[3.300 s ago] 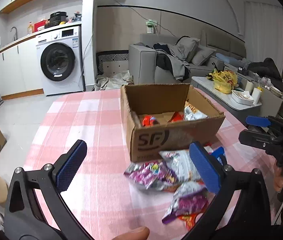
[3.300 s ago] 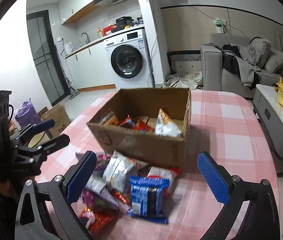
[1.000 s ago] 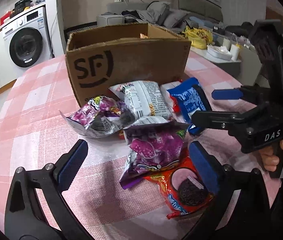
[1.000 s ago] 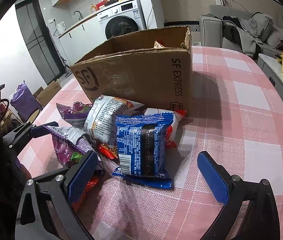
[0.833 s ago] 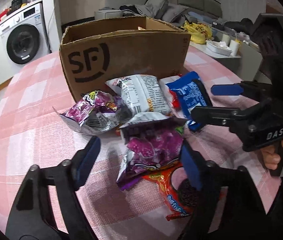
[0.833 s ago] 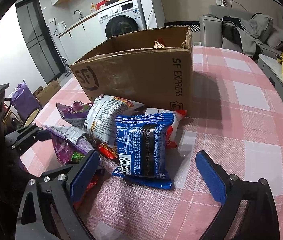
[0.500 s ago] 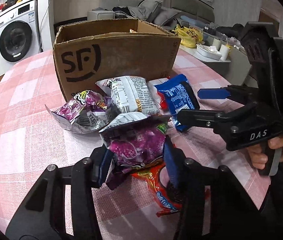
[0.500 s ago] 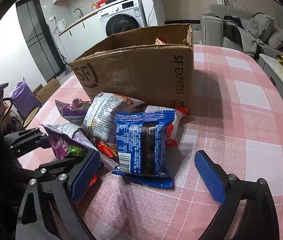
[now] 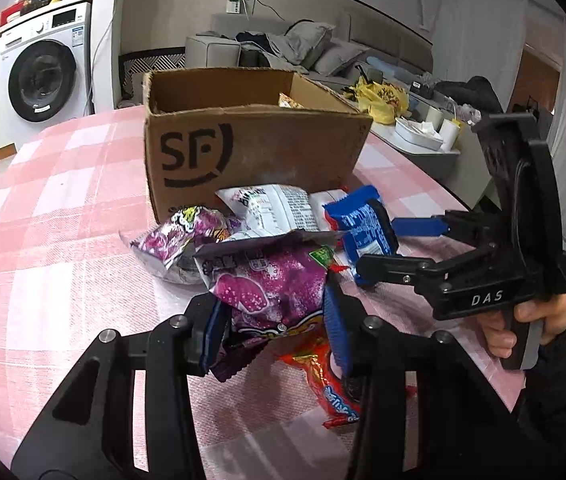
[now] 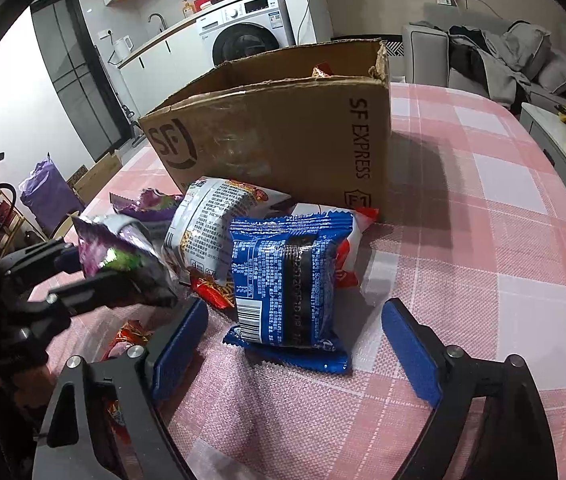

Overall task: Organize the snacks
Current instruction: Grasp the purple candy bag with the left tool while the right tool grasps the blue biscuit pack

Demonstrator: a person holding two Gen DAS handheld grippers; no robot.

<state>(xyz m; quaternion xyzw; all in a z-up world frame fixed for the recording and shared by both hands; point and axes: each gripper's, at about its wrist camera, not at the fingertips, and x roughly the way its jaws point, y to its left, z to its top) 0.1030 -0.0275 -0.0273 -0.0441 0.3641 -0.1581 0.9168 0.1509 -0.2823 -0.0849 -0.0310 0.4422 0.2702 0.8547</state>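
My left gripper (image 9: 273,320) is shut on a purple snack bag (image 9: 271,280) and holds it lifted off the table; the bag also shows in the right wrist view (image 10: 119,256). My right gripper (image 10: 295,344) is open, its pads on either side of a blue cookie pack (image 10: 287,276) that lies flat; the pack also shows in the left wrist view (image 9: 363,228). The open cardboard SF box (image 9: 251,148) stands behind the pile and holds some snacks. A white bag (image 10: 207,220), another purple bag (image 9: 179,236) and a red cookie pack (image 9: 323,376) lie loose.
The table has a pink checked cloth (image 10: 483,240) with its edge close on the right. A washing machine (image 9: 43,76), a sofa (image 9: 283,48) and a side table with a yellow bag (image 9: 383,100) stand beyond the table.
My left gripper closed on the purple bag and lifted it off the pile. My right gripper moved in low toward the blue cookie pack and stays open.
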